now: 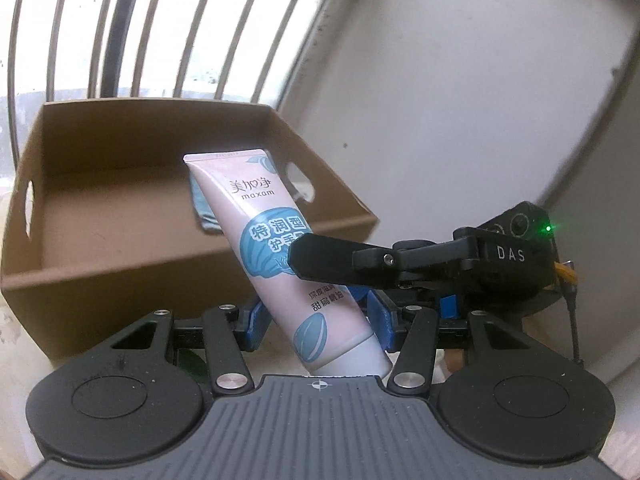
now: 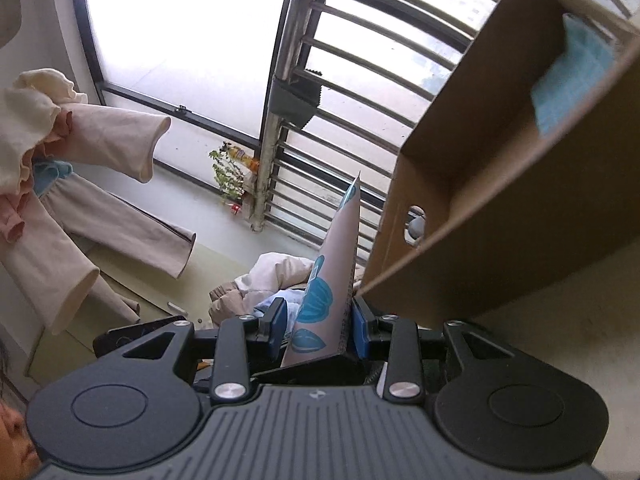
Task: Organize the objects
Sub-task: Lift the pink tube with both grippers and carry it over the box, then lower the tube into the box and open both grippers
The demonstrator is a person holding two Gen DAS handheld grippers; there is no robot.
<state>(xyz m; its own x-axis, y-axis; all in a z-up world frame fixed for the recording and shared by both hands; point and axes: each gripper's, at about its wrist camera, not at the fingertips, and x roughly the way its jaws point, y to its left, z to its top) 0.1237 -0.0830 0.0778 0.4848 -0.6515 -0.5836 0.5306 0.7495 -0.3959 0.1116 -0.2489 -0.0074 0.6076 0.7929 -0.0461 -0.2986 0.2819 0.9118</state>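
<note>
Tube: a pink hand-cream tube (image 1: 276, 256) with blue shell and leaf prints, cap end low, crimped end tilted up and to the left, held in the air in front of the box.
Left hand-held gripper: the left hand-held gripper (image 1: 316, 320) has its blue pads closed against the tube's lower body, just above the white cap.
Right hand-held gripper: the right hand-held gripper (image 2: 320, 322) comes in from the side; its pads pinch the tube (image 2: 340, 264) across the printed middle, about halfway shut. In the left view its black finger (image 1: 324, 258) lies over the blue shell print.
Box: an open brown cardboard box (image 1: 120, 240) with cut-out handles, just behind the tube.
In the box: a flat light-blue packet (image 1: 200, 208) leaning at the far wall.
Counter: pale counter (image 1: 24, 344) under the box.
Behind: metal window bars (image 1: 132, 28) and a white wall (image 1: 460, 100).
Off to the side: pale garments (image 2: 80, 168) hanging.
</note>
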